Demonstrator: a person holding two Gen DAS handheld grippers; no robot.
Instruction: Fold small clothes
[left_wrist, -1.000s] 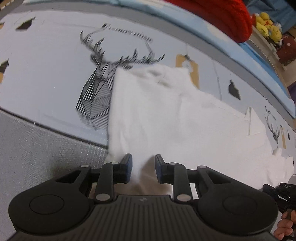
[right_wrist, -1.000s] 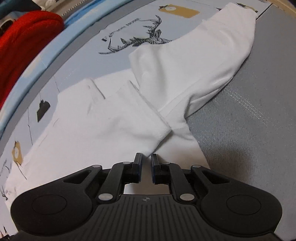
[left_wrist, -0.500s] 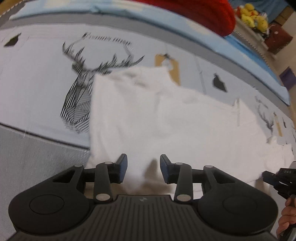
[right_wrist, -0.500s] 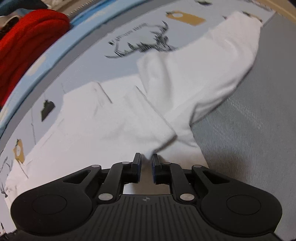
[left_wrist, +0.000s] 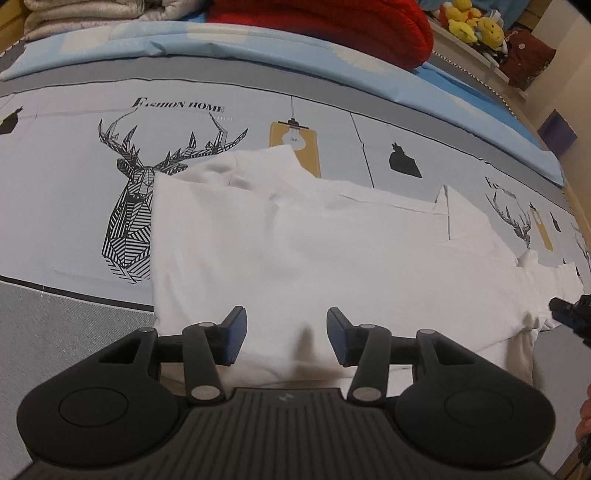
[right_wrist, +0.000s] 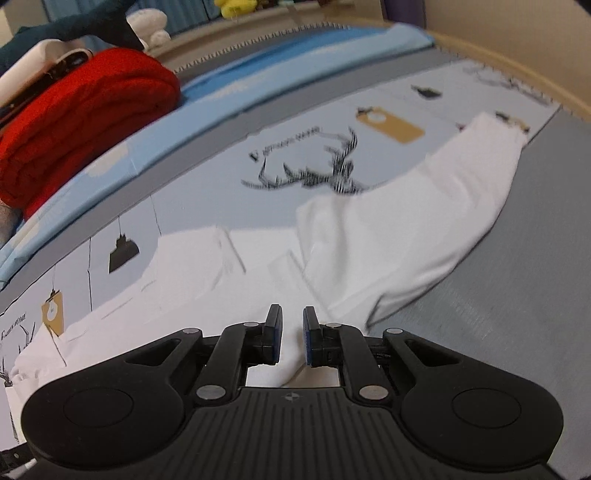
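Observation:
A white garment (left_wrist: 332, 258) lies spread across the deer-print bed sheet (left_wrist: 66, 177), one sleeve folded over its body. My left gripper (left_wrist: 286, 328) hovers over the garment's near edge. Its jaws are opening and nothing is pinched between the blue pads (left_wrist: 236, 332); the cloth lies flat below them. In the right wrist view the same garment (right_wrist: 388, 236) stretches away to the upper right. My right gripper (right_wrist: 292, 326) is shut on a fold of its white cloth, which hangs between the pads. That gripper's tip (left_wrist: 569, 317) also shows at the right edge of the left wrist view.
A red knitted blanket (right_wrist: 74, 122) lies on the blue strip at the back of the bed, with pale folded bedding (left_wrist: 92, 14) to its left. Yellow plush toys (left_wrist: 469, 22) sit on a shelf behind. Grey mattress fabric (right_wrist: 517, 277) borders the sheet. A hand (left_wrist: 583, 417) shows at the right.
The left jaws have spread wider and drawn back from the cloth, leaving it lying flat. The right gripper has risen with the fold still pinched, lifting that end of the garment.

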